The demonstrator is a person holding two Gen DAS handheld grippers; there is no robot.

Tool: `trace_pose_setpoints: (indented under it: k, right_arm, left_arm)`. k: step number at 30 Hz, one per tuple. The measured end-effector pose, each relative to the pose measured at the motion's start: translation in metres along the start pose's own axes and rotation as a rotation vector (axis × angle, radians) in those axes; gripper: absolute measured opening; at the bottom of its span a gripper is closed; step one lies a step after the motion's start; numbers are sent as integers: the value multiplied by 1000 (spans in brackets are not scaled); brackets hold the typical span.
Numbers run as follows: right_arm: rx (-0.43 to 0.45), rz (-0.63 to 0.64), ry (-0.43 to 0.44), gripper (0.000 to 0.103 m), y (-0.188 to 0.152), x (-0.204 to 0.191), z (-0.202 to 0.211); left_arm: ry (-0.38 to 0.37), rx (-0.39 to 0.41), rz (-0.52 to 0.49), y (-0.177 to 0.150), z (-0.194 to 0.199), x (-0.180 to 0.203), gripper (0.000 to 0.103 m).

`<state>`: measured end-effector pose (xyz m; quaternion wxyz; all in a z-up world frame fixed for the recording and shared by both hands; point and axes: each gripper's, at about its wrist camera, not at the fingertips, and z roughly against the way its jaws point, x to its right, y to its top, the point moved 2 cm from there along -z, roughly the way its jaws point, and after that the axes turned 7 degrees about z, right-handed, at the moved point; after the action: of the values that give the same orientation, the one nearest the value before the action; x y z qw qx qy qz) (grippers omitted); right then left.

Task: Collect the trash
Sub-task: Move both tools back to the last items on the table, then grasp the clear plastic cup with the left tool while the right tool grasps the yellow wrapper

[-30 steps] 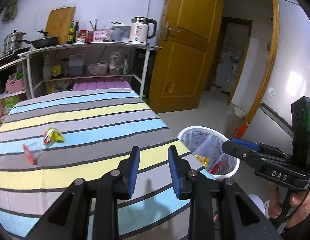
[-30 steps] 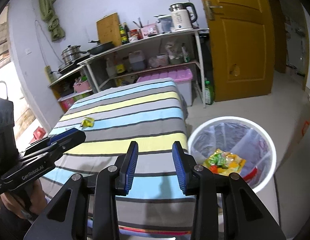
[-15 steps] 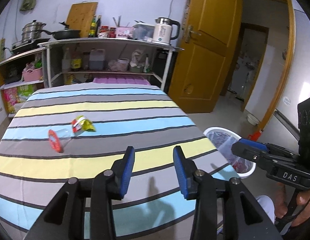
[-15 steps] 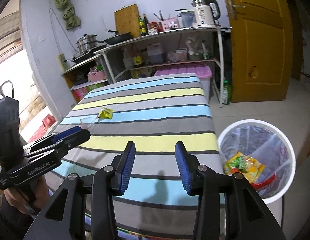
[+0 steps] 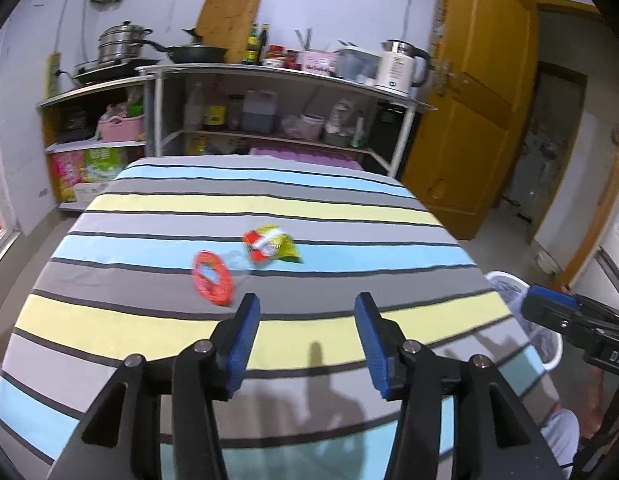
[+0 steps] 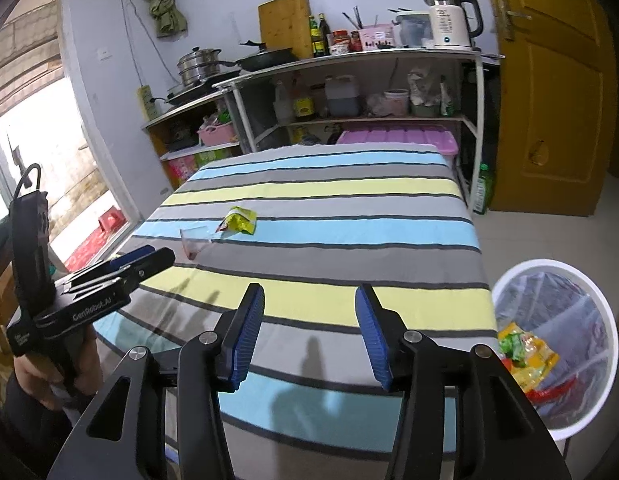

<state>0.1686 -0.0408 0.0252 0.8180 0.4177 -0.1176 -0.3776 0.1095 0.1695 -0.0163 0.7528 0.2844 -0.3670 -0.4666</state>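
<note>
A yellow and red snack wrapper (image 5: 271, 245) lies on the striped table (image 5: 269, 320), with a clear plastic cup with a red rim (image 5: 212, 277) on its side just left of it. Both also show in the right wrist view, the wrapper (image 6: 238, 220) and the cup (image 6: 194, 243). My left gripper (image 5: 305, 340) is open and empty, over the near part of the table, short of the cup. My right gripper (image 6: 307, 332) is open and empty above the table's near edge. A white trash bin (image 6: 557, 354) with wrappers inside stands on the floor at the right.
A shelf unit (image 6: 349, 92) with a kettle, pots, bottles and a pink box stands behind the table. A yellow wooden door (image 6: 549, 92) is at the right. The bin's rim also shows in the left wrist view (image 5: 521, 312), beside the right gripper's body.
Both grippers have swung left, away from the bin and toward the table. The cup and wrapper are now nearer the centre of the left wrist view. Both grippers' jaws stay open.
</note>
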Motion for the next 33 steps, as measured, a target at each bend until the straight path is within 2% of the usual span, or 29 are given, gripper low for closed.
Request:
trace_pose_setpoints:
  k: [9,16,28,29,31,33]
  right_arm:
    - [-22,17,17,49,5,-6,-22]
    - [-39,17,21,49,10,-5,-37]
    - [-56,35,27,49,18,-7,-50]
    - [-58,37,28,49,18,-9,-51]
    - [-62,42,30,49,19,-10,-53]
    - [-65,46,33,49,22,-13,-56]
  left_arm:
    - [73,-26,31,14,-28,-36,60]
    - [83,-74,28,24,-56,-47,61]
    - [77,-149,95,28,-84,-57,61]
    - [79,-158,101,27,-85,-58,59]
    - [80,-171,115,26,-87,-61,47]
    - [77,-173,131,26,-87,-64,47]
